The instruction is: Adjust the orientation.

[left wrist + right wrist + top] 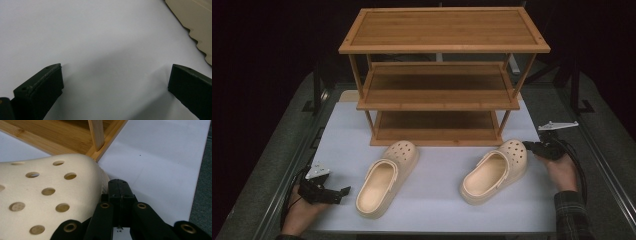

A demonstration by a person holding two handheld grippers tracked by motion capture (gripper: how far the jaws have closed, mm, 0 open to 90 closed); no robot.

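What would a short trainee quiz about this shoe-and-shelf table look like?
1. How many shelves does the wooden rack have?
2. True or false: the right gripper has its jaws shut beside the toe of the right clog.
3. Which stands with its jaws open over bare white table: A) the left gripper, B) the right gripper?

Key
1. Three.
2. True: the jaws are pressed together with nothing between them, next to the toe.
3. A: it sits left of the left clog, and the clog's edge shows in the corner of the left gripper view.
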